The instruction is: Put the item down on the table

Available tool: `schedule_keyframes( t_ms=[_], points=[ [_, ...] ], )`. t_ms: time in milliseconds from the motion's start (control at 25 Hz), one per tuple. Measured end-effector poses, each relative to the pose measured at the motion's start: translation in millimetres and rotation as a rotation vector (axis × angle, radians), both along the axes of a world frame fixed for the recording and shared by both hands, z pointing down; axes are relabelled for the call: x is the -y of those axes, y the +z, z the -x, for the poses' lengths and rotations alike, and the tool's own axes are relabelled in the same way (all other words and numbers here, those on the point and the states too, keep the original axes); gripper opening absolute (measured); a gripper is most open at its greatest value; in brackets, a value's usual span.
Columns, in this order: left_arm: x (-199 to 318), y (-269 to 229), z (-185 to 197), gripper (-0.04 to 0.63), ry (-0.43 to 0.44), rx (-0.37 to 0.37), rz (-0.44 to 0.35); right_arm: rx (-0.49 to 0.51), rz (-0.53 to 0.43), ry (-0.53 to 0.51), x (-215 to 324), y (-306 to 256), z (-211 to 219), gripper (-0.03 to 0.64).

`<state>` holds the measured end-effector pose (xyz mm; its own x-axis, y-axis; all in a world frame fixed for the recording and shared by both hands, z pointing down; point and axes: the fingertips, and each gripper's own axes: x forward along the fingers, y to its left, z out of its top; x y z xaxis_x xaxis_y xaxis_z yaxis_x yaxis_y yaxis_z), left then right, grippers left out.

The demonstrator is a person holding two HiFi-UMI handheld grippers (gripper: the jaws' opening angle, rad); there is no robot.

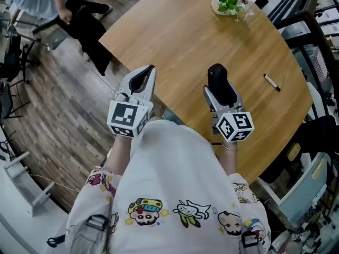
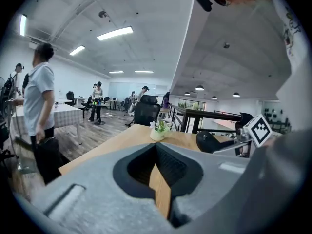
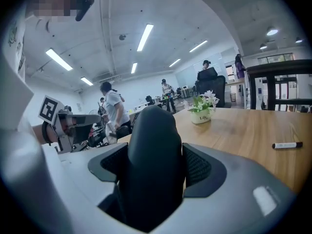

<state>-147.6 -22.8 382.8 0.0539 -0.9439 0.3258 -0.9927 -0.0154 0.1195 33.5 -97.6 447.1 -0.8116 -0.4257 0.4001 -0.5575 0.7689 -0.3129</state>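
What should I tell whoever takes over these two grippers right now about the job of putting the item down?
Left gripper: jaws together, nothing in them, at the table's near edge.
Right gripper: shut on the black item, held above the table, not resting on it.
Also on the table: a marker off to the right and a small flower pot at the far side.
Done: item gripped and over the table.
Left: lower it onto bare wood, probably just ahead, then open the jaws.

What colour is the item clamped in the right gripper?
Black, plain and unpatterned; the right gripper view shows the item best.
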Motion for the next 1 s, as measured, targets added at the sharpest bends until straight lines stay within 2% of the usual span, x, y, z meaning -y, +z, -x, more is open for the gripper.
schedule_keyframes(
  t_ms=[320,800,1000],
  points=[
    [63,-2,-22,0.000,0.197,0.001,-0.002,-0.048,-0.047,0.188,34,-6,-35,0.353],
    [134,-8,-87,0.000,0.630,-0.032,-0.009,-0.125,-0.039,0.607,36,-16,-104,0.353],
    [143,-7,-102,0.000,0.722,-0.044,-0.010,-0.155,-0.058,0.705,31,-21,-120,0.353]
  ],
)
